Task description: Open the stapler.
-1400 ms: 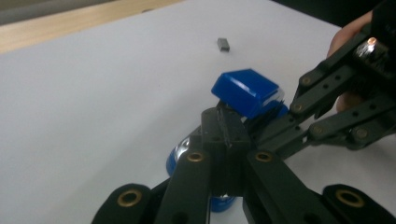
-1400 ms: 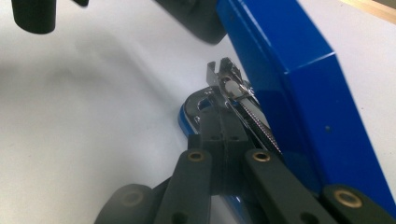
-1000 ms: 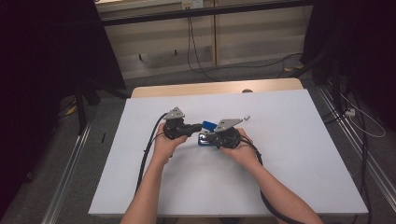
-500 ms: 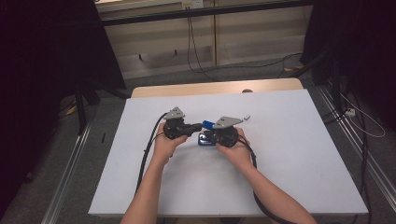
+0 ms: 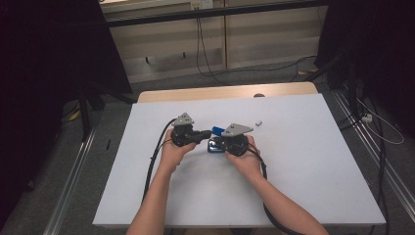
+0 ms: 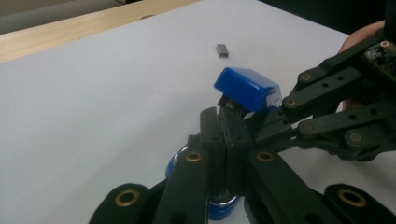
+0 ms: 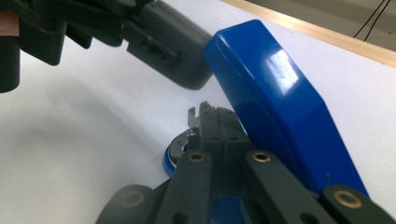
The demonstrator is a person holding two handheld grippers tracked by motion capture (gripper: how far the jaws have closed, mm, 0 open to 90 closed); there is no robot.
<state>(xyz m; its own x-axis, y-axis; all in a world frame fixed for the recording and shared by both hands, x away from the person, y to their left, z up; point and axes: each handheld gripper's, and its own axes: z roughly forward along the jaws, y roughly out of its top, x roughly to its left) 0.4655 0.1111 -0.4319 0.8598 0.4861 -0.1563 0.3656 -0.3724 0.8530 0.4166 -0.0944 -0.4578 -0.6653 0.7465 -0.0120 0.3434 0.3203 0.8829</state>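
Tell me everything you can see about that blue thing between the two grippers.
The blue stapler looks like glossy plastic with a rounded lid. The lid is swung up and tilted, baring the metal staple channel beneath, while the blue base sits on the white table near its middle. The left gripper and the right gripper both appear shut on its inner parts.

The stapler (image 7: 280,102) was glossy blue plastic with metal parts; the bench (image 5: 303,186) looked matt white, edged in wood.
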